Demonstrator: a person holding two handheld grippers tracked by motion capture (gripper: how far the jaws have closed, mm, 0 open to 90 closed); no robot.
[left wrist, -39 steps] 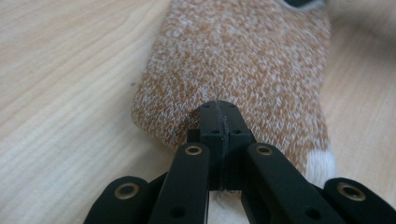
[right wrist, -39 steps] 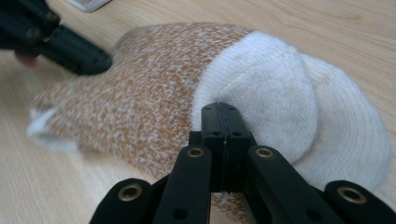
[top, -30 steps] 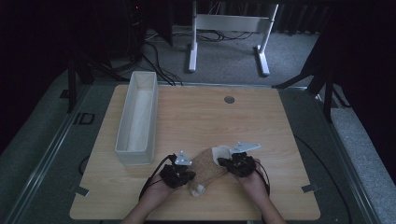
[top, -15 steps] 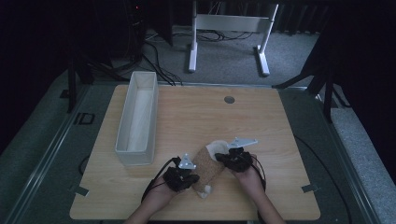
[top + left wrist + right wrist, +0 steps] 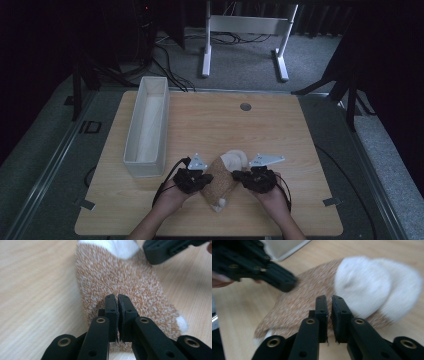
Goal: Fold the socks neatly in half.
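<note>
A brown speckled sock (image 5: 220, 184) with a white end (image 5: 235, 160) lies on the wooden table (image 5: 225, 125) near its front edge. My left gripper (image 5: 204, 181) lies at the sock's left side. In the left gripper view it (image 5: 117, 296) is shut but for a hairline slit, its tips over the sock (image 5: 120, 277) with no cloth between them. My right gripper (image 5: 238, 176) is at the sock's right side. Its jaws have just been opening: in the right gripper view it (image 5: 329, 298) shows a narrow gap with nothing in it, in front of the sock (image 5: 297, 302).
A long white bin (image 5: 145, 167) stands along the table's left side, close to my left hand. A small round grommet (image 5: 245, 106) sits at the table's far edge. A white metal stand (image 5: 245, 30) and cables are on the floor beyond.
The sock has been shifted and reshaped between the grippers, and its white end now sits bunched at the far side. The right gripper has drawn slightly away to the right.
</note>
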